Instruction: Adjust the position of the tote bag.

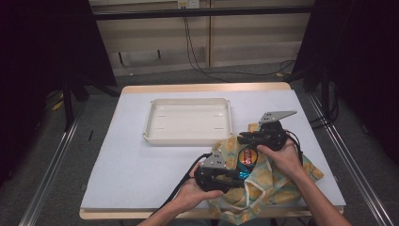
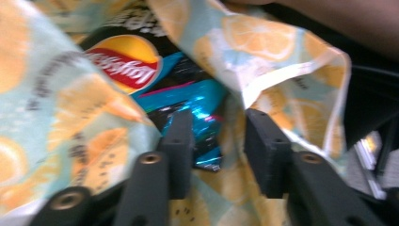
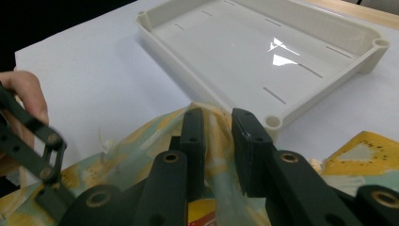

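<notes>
My right gripper (image 1: 246,137) fingers pinch bag (image 1: 277,176) rim, keeping mouth agape; left gripper (image 2: 217,141) fingers released, straddling chip packet (image 2: 188,94) for extraction.

We look down from above near table (image 1: 141,155) edge, facing forward. Gripper cameras sit close over bag (image 2: 282,61); right gripper view shares tray (image 3: 301,108) with ours.

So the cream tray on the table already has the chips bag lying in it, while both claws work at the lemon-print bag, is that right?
Not quite. The cream tray holds nothing, as the high view shows. The chips bag sits inside the lemon-print bag. The left claw and right claw do work at that bag.
</notes>
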Demonstrator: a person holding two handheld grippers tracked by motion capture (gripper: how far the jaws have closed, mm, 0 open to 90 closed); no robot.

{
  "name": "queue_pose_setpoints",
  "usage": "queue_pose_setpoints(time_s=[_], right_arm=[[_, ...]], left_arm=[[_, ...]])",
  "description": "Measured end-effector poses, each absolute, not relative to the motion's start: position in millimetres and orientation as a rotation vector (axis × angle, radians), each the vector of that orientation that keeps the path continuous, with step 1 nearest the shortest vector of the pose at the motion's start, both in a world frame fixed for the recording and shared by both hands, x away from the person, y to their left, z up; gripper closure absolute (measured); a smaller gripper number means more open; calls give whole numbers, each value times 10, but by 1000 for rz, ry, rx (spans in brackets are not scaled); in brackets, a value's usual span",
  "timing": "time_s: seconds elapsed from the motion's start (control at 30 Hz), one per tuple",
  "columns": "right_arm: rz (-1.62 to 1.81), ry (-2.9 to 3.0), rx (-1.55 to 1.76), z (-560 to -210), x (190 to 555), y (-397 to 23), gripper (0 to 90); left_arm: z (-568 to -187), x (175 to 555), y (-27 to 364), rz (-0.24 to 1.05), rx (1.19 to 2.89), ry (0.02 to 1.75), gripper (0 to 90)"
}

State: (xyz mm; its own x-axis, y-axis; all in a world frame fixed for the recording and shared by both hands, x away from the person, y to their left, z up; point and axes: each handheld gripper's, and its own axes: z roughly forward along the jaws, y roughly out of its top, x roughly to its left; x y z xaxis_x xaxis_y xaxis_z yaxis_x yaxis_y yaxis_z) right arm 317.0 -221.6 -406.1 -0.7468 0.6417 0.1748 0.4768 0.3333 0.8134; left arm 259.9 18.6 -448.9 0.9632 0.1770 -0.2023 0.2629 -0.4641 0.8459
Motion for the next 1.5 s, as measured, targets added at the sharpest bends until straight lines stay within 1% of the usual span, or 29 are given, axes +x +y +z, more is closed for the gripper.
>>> queue_pose_setpoints(time_s=[0.03,0.07,0.1,0.13,0.17,0.23,0.27,0.3,0.33,0.37,0.4,0.47,0.5,0.6,0.7,0.9,0.97,1.07,1.13,1.2,1.27,1.3,1.43,1.5], right_arm=[[1378,2415,1025,-4061,3170,-2216,749],[1380,2415,1024,-4067,3173,-2217,749],[1376,2416,1030,-4070,3174,-2217,744],[1374,2414,1032,-4073,3176,-2217,743],[1371,2415,1032,-4074,3172,-2214,739],[1374,2416,1033,-4075,3168,-2209,738],[1374,2416,1033,-4075,3168,-2209,738],[1374,2416,1032,-4078,3169,-2208,735],[1373,2415,1028,-4083,3172,-2210,724],[1369,2417,1033,-4091,3175,-2211,724],[1367,2417,1035,-4093,3173,-2213,715],[1366,2419,1032,-4097,3173,-2216,712],[1362,2421,1040,-4101,3171,-2219,701],[1354,2427,1041,-4117,3177,-2218,693],[1359,2427,1043,-4114,3183,-2228,698],[1365,2420,1048,-4112,3180,-2244,699],[1363,2421,1048,-4112,3176,-2233,699],[1363,2420,1047,-4113,3179,-2233,700],[1360,2422,1047,-4118,3187,-2239,699],[1359,2422,1047,-4118,3187,-2239,699],[1360,2422,1042,-4114,3183,-2239,699],[1359,2422,1043,-4114,3181,-2240,699],[1359,2425,1050,-4121,3182,-2233,699],[1355,2425,1051,-4120,3180,-2230,700]], left_arm=[[-4489,2599,186,-104,2065,311,532],[-4491,2606,200,-104,2070,328,532],[-4496,2616,209,-99,2072,333,507],[-4504,2619,227,-81,2073,342,506],[-4520,2622,258,-68,2078,351,487],[-4549,2630,283,-43,2081,372,483],[-4549,2630,283,-43,2081,372,459],[-4572,2642,280,-73,2075,371,459],[-4591,2650,271,-86,2085,355,436],[-4638,2665,233,-87,2138,349,415],[-4669,2672,226,-94,2139,355,399],[-4702,2681,226,-91,2143,355,395],[-4749,2698,227,-115,2152,364,371],[-4766,2708,225,-122,2147,359,367],[-4706,2697,252,-133,2100,312,440],[-4612,2654,259,-109,2046,287,481],[-4602,2665,248,-126,2037,298,476],[-4622,2670,207,-121,2049,311,440],[-4665,2652,123,-92,2073,340,395],[-4674,2656,104,-91,2075,340,341],[-4692,2668,84,-71,2077,358,329],[-4705,2698,78,-100,2055,382,307],[-4739,2726,32,-95,2063,401,309],[-4763,2741,3,-103,2065,400,332]])
